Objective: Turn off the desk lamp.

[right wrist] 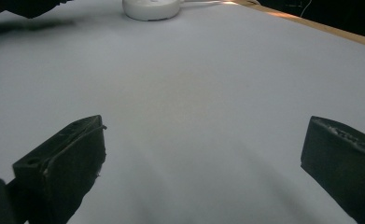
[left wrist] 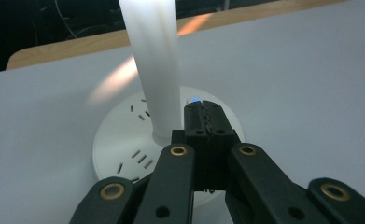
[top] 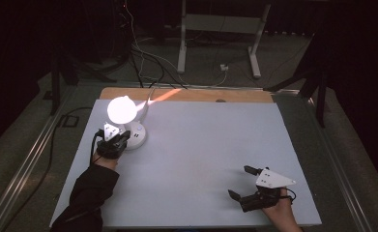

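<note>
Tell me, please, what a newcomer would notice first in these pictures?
First, the glowing white round lamp at the far left of the pale grey table, lit in a dark room. Next, the left gripper, its fingers shut, resting on the lamp's round white base near a small blue light. The right gripper waits open, near right.

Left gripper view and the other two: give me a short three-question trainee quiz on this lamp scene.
1. True or false: the left gripper has its jaws shut, tips over the round white plastic lamp base.
2. Which is lit: A, the round white lamp head, or B, nothing on the table?
3. How do the right gripper jaws stand, and what is between them?

Key: 1. True; the closed tips sit by a small blue light on the base, beside the white stem. 2. A. 3. Wide open, with bare white tabletop between them.
</note>
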Action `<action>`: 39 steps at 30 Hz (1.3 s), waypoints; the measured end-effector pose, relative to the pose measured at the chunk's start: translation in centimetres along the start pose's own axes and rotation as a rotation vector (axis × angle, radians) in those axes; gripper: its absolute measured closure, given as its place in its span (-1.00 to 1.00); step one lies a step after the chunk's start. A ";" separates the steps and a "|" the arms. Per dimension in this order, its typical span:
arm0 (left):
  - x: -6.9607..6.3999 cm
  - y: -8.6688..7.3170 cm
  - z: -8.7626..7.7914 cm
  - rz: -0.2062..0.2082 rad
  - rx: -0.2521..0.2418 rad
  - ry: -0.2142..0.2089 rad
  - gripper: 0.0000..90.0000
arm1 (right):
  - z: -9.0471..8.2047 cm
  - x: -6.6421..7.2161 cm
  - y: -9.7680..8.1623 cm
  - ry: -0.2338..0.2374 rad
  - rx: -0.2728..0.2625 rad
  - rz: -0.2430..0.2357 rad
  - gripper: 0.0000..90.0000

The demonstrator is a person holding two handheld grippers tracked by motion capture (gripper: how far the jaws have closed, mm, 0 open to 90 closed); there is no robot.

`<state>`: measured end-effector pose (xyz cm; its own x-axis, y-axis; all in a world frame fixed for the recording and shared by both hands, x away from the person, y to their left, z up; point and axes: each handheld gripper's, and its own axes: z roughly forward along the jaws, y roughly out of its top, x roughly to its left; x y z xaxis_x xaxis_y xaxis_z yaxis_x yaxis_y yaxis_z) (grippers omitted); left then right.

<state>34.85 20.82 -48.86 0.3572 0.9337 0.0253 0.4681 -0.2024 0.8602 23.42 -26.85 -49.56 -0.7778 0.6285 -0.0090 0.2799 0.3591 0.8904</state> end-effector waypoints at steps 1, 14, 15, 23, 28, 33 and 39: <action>0.0 0.0 0.0 0.000 0.000 0.000 1.00 | 0.0 0.0 0.0 -0.001 0.001 0.000 -1.00; 0.0 -0.4 0.4 0.002 0.016 0.000 1.00 | 0.0 0.0 0.0 0.000 0.000 0.001 -1.00; 0.0 -0.4 0.4 0.003 0.017 -0.002 1.00 | 0.0 0.0 0.0 0.000 0.000 0.001 -1.00; 0.1 -0.8 0.9 -0.002 0.037 -0.009 1.00 | 0.0 0.0 0.0 0.001 0.001 0.001 -1.00; -0.1 -1.0 1.1 0.010 0.048 -0.012 1.00 | 0.0 0.0 0.0 0.001 0.002 0.001 -1.00; -0.2 -1.2 1.3 0.013 0.059 -0.014 1.00 | 0.0 0.0 0.0 0.000 0.001 0.003 -1.00; -0.2 -1.5 1.6 0.018 0.073 -0.016 1.00 | 0.0 0.0 0.0 0.002 0.002 0.003 -1.00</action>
<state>35.35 20.44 -50.92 0.3787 0.9250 0.0324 0.5190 -0.2412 0.8200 23.45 -26.88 -49.58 -0.7777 0.6286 -0.0055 0.2832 0.3583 0.8896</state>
